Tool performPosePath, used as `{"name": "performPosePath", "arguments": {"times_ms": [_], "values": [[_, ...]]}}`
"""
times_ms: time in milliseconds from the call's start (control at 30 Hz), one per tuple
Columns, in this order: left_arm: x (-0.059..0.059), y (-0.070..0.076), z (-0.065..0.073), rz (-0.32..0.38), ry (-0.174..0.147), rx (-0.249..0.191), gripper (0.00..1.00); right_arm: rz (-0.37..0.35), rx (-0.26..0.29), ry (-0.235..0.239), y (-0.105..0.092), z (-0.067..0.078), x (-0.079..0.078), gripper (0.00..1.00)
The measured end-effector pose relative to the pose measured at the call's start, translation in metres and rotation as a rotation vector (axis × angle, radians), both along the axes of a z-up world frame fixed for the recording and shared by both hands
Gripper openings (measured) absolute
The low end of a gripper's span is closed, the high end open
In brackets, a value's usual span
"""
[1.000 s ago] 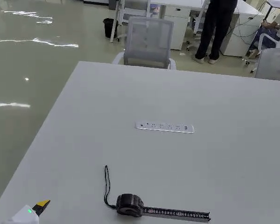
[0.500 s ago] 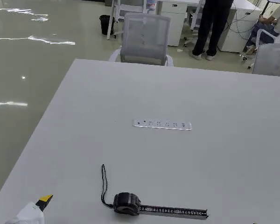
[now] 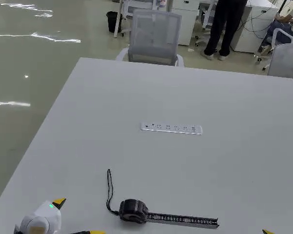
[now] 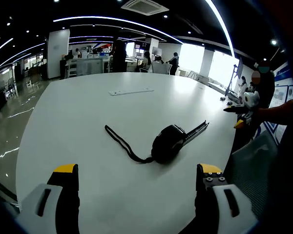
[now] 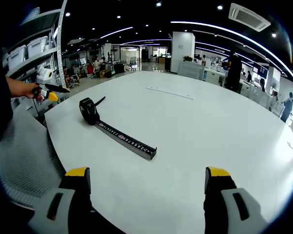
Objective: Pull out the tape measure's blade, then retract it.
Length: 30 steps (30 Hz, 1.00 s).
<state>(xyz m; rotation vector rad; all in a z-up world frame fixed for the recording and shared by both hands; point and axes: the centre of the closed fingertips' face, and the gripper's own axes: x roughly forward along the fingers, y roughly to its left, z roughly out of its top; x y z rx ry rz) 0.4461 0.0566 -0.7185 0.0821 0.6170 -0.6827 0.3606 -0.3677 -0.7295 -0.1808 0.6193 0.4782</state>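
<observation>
Head view: from high over the near edge of the white table (image 3: pixel 112 97), tilted fwd & down. Tape measure (image 3: pixel 133 211) sits bottom centre, power strip (image 3: pixel 171 128) mid-frame, chair (image 3: pixel 155 36) at top.

Left gripper view: low over the tabletop, facing the tape measure (image 4: pixel 168 142) close up at centre. Right gripper (image 4: pixel 234 116) shows at right edge.

Right gripper view: also low, from the opposite side, farther off. Tape measure (image 5: pixel 89 110) is upper left, left gripper (image 5: pixel 56 92) at left edge.

All 3 views share tape measure, strip & tabletop.
</observation>
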Motion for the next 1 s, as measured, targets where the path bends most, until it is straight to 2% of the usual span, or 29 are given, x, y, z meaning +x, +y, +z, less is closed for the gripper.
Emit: {"name": "performPosePath", "arguments": {"times_ms": [133,233,400,633,733,833,1000], "values": [[0.006,-0.011,0.009,0.010,-0.030,0.006,0.99,0.019,-0.009,0.002,0.002,-0.002,0.004,0.98],[0.007,-0.024,0.013,0.012,-0.013,-0.020,0.99,0.044,-0.017,-0.002,0.006,-0.001,0.008,0.96],[0.010,-0.042,0.017,0.019,-0.031,-0.020,0.99,0.071,-0.019,0.007,0.009,-0.005,0.015,0.95],[0.009,-0.058,0.010,0.034,-0.039,-0.004,0.99,0.107,-0.028,0.008,0.014,-0.005,0.028,0.93],[0.006,-0.062,0.004,0.045,-0.019,-0.001,0.99,0.117,-0.026,0.011,0.016,-0.006,0.031,0.92],[0.006,-0.065,0.002,0.060,-0.031,0.022,0.99,0.153,-0.033,0.020,0.021,-0.010,0.032,0.89],[0.005,-0.072,-0.004,0.096,0.003,0.012,0.99,0.201,-0.040,0.040,0.027,-0.014,0.034,0.85]]}}
